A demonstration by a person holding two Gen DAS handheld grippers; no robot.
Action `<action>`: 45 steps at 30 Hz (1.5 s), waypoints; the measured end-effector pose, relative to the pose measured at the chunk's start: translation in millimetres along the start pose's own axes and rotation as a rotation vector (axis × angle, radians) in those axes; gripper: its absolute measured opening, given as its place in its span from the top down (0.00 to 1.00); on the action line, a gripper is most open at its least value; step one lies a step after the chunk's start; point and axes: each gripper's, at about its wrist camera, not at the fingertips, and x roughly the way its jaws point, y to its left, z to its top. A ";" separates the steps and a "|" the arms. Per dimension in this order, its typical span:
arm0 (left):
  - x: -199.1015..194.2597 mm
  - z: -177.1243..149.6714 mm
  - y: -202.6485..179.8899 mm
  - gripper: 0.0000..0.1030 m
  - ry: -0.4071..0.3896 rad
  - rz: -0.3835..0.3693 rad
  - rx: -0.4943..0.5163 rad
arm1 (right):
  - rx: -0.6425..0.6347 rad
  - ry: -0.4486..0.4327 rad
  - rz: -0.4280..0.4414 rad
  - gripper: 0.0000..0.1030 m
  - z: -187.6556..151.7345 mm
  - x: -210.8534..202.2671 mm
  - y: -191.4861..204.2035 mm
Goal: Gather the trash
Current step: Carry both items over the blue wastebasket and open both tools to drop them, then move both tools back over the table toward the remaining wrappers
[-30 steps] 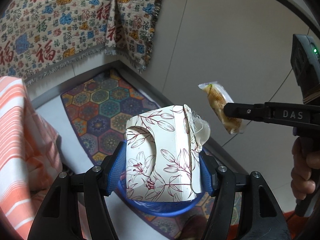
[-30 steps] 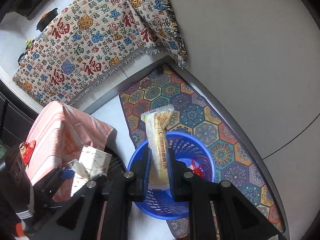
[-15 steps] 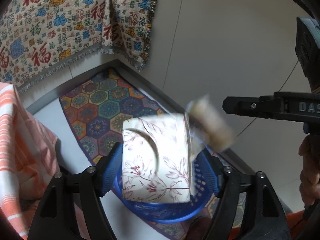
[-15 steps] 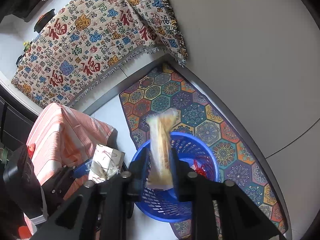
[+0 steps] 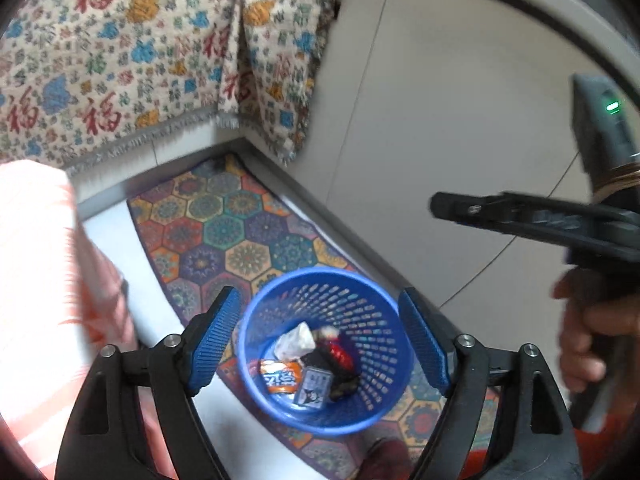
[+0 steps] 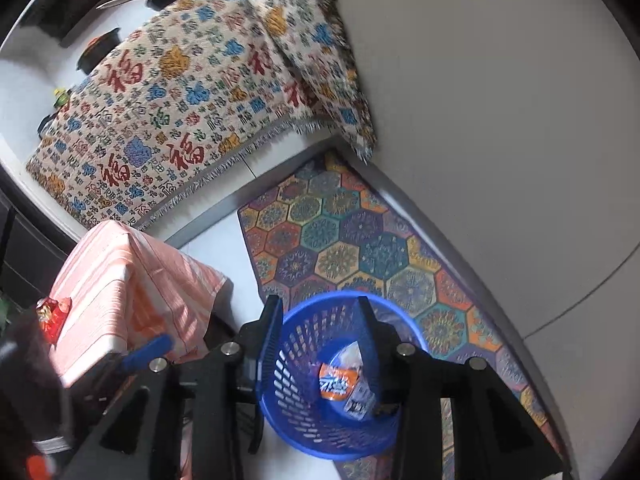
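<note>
Both the left gripper (image 5: 320, 334) and right gripper (image 6: 320, 340) hang empty, jaws just spread apart, above the blue basket (image 5: 372, 292) holding wrappers (image 5: 280, 378) toward 6 o'clock.

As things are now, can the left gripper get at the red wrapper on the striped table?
Probably yes: the left gripper is open and empty, and nothing covers the red wrapper on the table.
</note>
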 end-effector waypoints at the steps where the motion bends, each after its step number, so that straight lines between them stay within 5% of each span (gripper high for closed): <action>1: -11.3 0.2 2.3 0.18 -0.011 0.004 0.002 | -0.013 -0.014 -0.002 0.63 0.5 -2.6 5.5; 9: -109.6 -30.9 58.5 0.10 -0.058 0.144 -0.020 | -0.206 -0.118 -0.012 0.63 -1.9 -26.5 71.3; 16: -164.1 -96.8 164.2 0.09 0.008 0.406 -0.147 | -0.456 -0.124 0.106 0.58 -37.1 -32.2 184.6; 25: -212.0 -149.2 277.7 0.09 0.041 0.582 -0.335 | -0.651 0.060 0.316 0.57 -113.1 0.1 332.7; 31: -214.2 -156.9 312.8 0.06 0.060 0.570 -0.383 | -0.810 0.133 0.281 0.57 -159.1 20.0 389.2; 35: -216.4 -156.1 331.2 0.00 0.083 0.541 -0.346 | -0.838 0.126 0.262 0.44 -163.5 29.2 403.6; 45: -217.3 -122.3 391.8 0.01 0.018 0.477 -0.287 | -0.833 0.088 0.269 0.39 -162.9 36.1 412.6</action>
